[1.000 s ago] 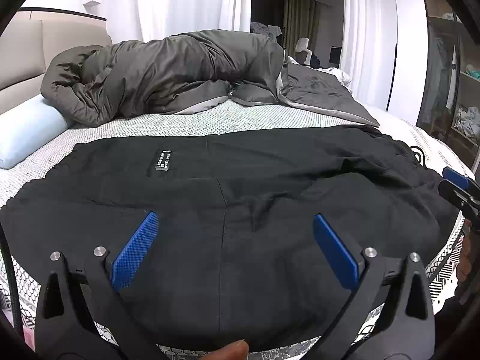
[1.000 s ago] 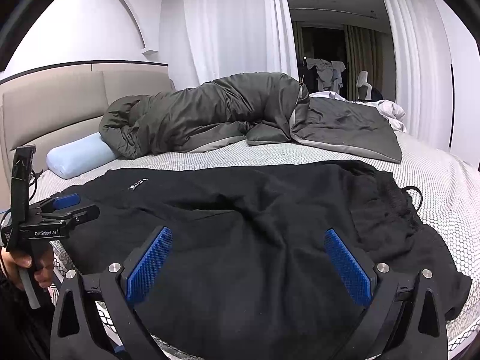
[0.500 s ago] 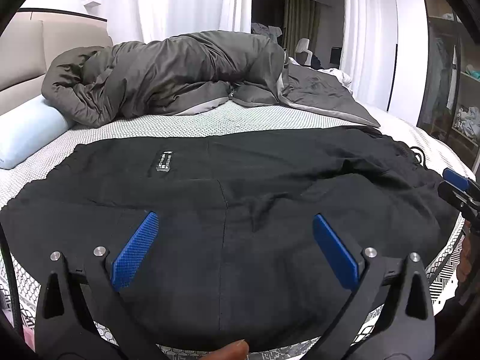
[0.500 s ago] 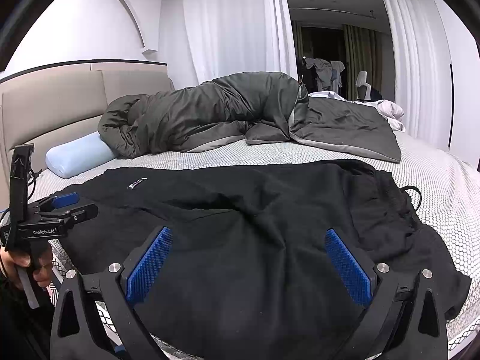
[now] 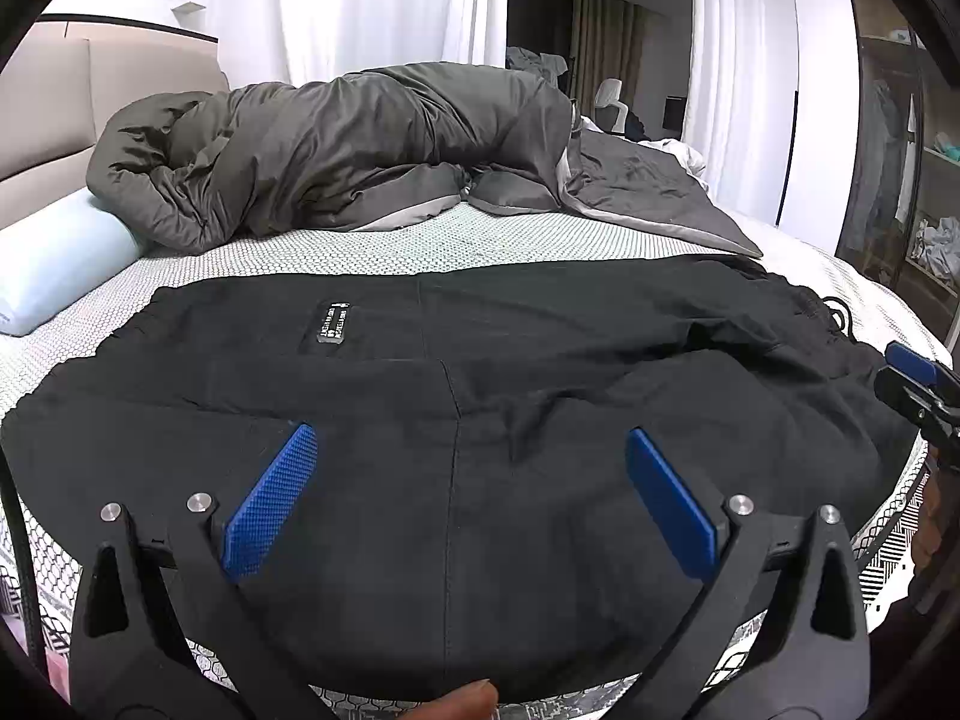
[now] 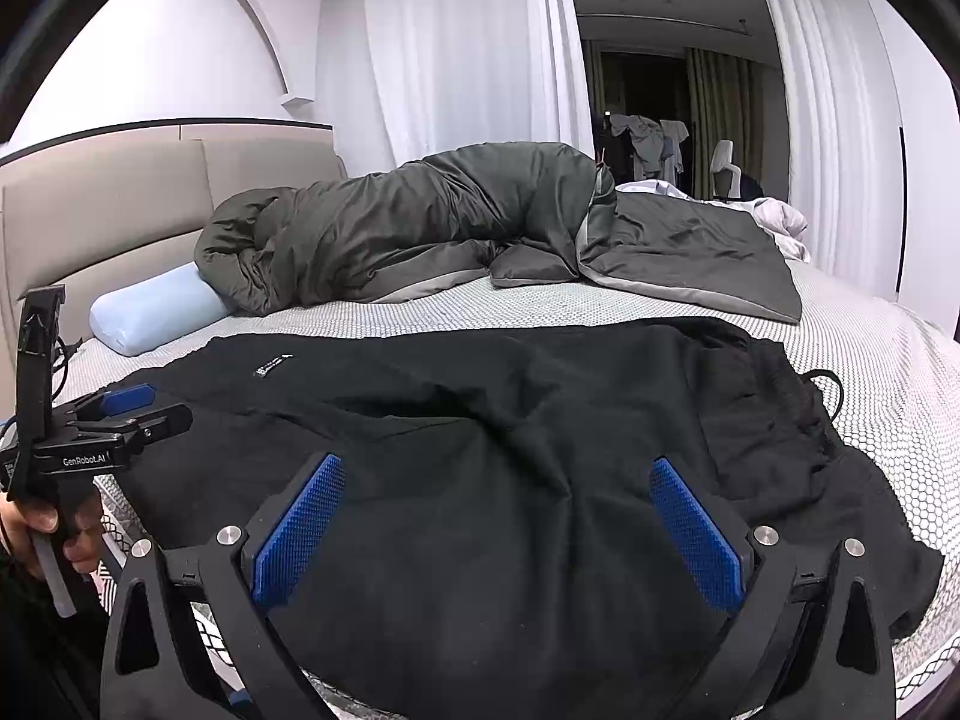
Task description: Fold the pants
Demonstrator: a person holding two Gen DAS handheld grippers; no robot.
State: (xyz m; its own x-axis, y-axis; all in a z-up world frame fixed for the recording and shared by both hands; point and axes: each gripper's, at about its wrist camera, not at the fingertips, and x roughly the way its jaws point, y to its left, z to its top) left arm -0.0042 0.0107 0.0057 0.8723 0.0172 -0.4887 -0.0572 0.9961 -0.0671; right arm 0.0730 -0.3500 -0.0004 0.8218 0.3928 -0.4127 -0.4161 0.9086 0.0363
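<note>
Pants [image 5: 540, 420] plain black, small black label [image 5: 333, 323] with white print. Bed [image 5: 420, 246] cover white with fine dark honeycomb pattern, bolder black-white geometric print at the edge. Duvet [image 5: 336, 156] dark grey, lighter grey underside. Pillow [image 5: 54, 264] pale blue. Headboard [image 6: 120, 198] beige. Curtains [image 6: 468, 48] white. Both tools: black frames, blue textured pads [image 5: 270, 504] [image 6: 696, 534].

Black pants [image 5: 480, 420], rumpled, spread flat across bed's near edge.
</note>
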